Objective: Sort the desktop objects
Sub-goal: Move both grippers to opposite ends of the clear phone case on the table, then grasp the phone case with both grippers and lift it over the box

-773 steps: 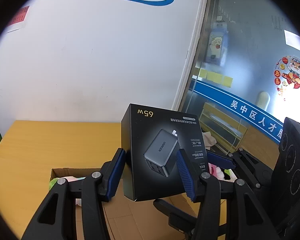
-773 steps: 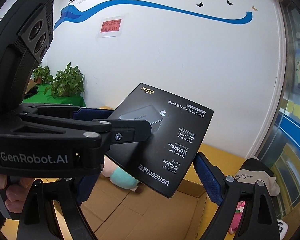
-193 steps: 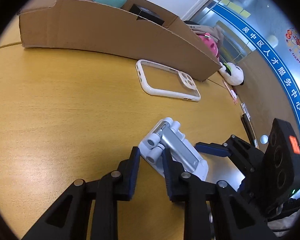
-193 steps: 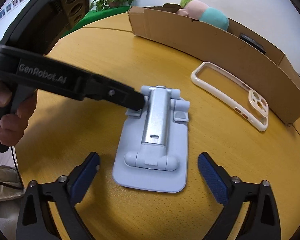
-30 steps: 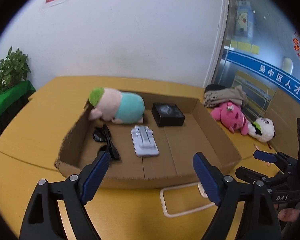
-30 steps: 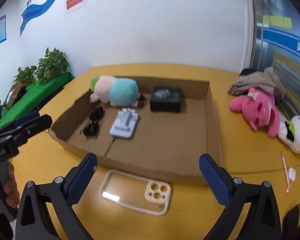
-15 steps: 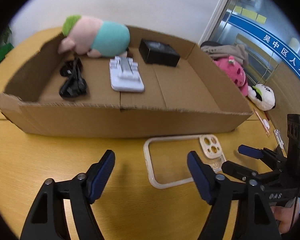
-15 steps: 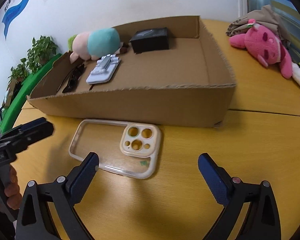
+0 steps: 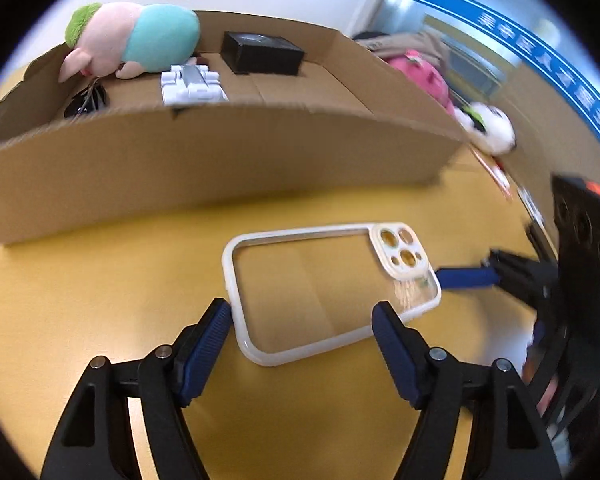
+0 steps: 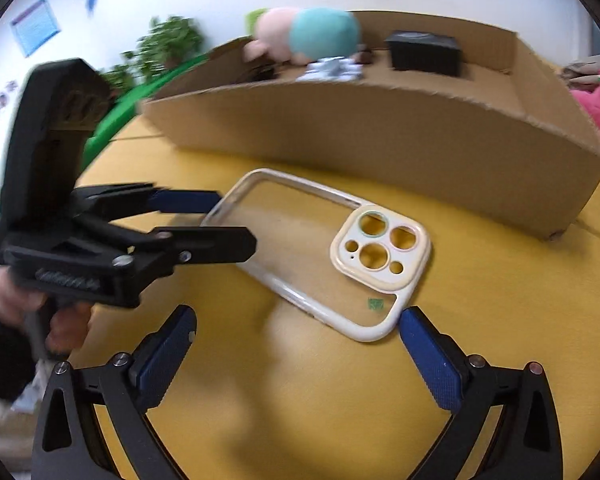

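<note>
A clear phone case with a cream rim (image 9: pixel 320 288) lies flat on the yellow table in front of the cardboard box (image 9: pixel 220 160). My left gripper (image 9: pixel 304 332) is open, its two pads on either side of the case's near end. My right gripper (image 10: pixel 296 344) is open and low over the table, its right pad beside the case's camera corner (image 10: pixel 380 252). The left gripper also shows in the right wrist view (image 10: pixel 204 216), at the case's far end. The box (image 10: pixel 380 128) holds a pink and teal plush (image 9: pixel 140 36), a black box (image 9: pixel 260 54), a white phone stand (image 9: pixel 190 84) and dark sunglasses (image 9: pixel 86 100).
A pink plush (image 9: pixel 424 76) and a panda plush (image 9: pixel 488 132) lie right of the box on the table. Small pens lie near the right edge (image 9: pixel 500 172). Green plants (image 10: pixel 168 44) stand at the far left.
Both grippers have dropped and moved in close to the phone case. The left gripper now straddles its near end. The case has not moved.
</note>
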